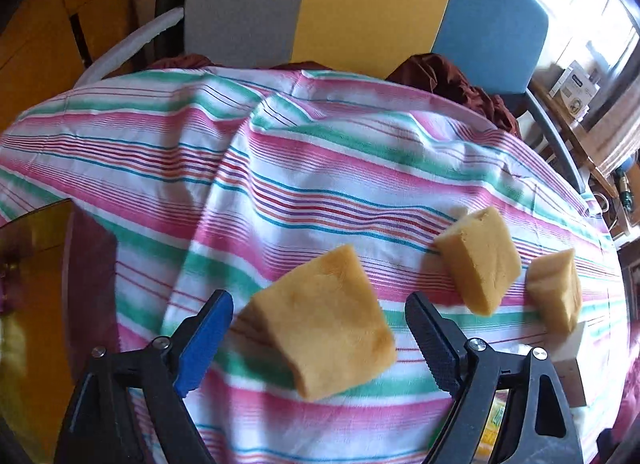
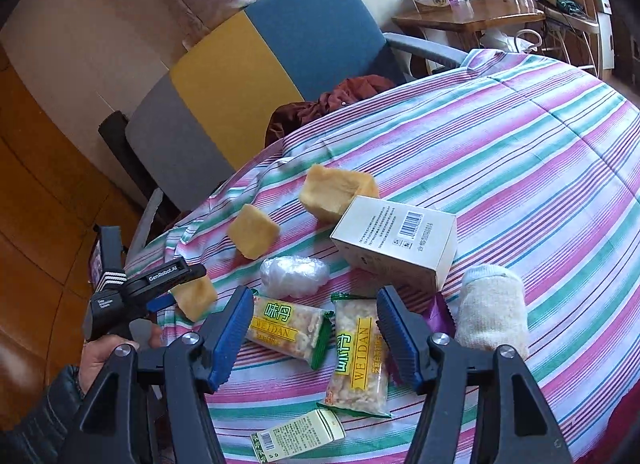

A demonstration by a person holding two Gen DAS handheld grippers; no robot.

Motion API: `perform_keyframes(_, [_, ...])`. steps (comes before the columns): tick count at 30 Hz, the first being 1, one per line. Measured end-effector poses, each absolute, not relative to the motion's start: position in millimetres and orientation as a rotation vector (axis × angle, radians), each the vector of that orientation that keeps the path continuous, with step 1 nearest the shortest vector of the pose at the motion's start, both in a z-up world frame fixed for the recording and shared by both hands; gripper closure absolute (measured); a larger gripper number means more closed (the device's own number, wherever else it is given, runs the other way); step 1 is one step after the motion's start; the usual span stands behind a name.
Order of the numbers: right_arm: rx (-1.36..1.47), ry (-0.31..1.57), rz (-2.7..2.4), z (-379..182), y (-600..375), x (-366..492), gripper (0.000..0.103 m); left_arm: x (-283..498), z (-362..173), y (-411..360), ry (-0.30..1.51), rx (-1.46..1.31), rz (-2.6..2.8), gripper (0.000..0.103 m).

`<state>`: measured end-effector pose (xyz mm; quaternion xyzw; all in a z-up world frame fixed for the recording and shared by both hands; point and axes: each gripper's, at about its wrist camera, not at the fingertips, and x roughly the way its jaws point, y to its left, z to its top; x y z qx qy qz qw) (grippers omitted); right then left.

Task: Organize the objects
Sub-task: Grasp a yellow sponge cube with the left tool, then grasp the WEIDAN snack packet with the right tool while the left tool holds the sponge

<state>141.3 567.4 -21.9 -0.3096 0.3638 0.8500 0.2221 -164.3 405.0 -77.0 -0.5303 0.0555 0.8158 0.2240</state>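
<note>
Three yellow sponge blocks lie on the striped cloth (image 1: 280,168). The nearest sponge (image 1: 324,328) sits in the gap between my left gripper's (image 1: 320,298) open fingers, with space on both sides. A second sponge (image 1: 480,256) and a third (image 1: 556,292) lie to its right. In the right wrist view my right gripper (image 2: 316,296) hangs open over two Weidan snack packets (image 2: 286,324) (image 2: 358,360), touching neither. The left gripper (image 2: 178,288), held by a hand (image 2: 100,356), straddles the near sponge (image 2: 196,300) at the table's left edge.
A white barcode box (image 2: 396,240), a plastic-wrap ball (image 2: 294,276), a rolled white sock (image 2: 494,312), a purple wrapper (image 2: 440,312) and a small green-labelled box (image 2: 298,434) crowd the cloth. A grey, yellow and blue chair (image 2: 240,76) with a dark red garment (image 2: 320,104) stands behind.
</note>
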Motion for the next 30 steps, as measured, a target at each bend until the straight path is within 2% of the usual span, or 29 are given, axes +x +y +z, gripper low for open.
perform_keyframes(2, [-0.863, 1.021, 2.339, -24.8, 570.3, 140.2, 0.038, -162.1, -87.0, 412.2, 0.228, -1.466, 2.237, 0.036])
perform_keyframes(6, [-0.868, 1.033, 2.317, -28.6, 573.8, 139.8, 0.038, -145.0, -83.5, 406.3, 0.286, -1.361, 2.238, 0.045])
perform_keyframes(17, [-0.915, 1.113, 2.250, -44.1, 589.3, 142.6, 0.038, -60.7, -43.0, 362.7, 0.344, -1.115, 2.140, 0.044])
perform_keyframes(22, [-1.079, 1.087, 2.271, -56.3, 579.1, 122.8, 0.038, -29.2, -33.6, 340.1, 0.363, -1.056, 2.104, 0.043])
perform_keyframes(27, [-1.232, 1.018, 2.243, -71.3, 568.3, 109.8, 0.047, -12.1, -21.6, 318.5, 0.325, -1.039, 2.100, 0.043])
perform_keyframes(30, [-1.310, 0.977, 2.177, -85.5, 568.4, 104.7, 0.048, -5.3, -15.2, 307.1, 0.303, -1.031, 2.102, 0.043])
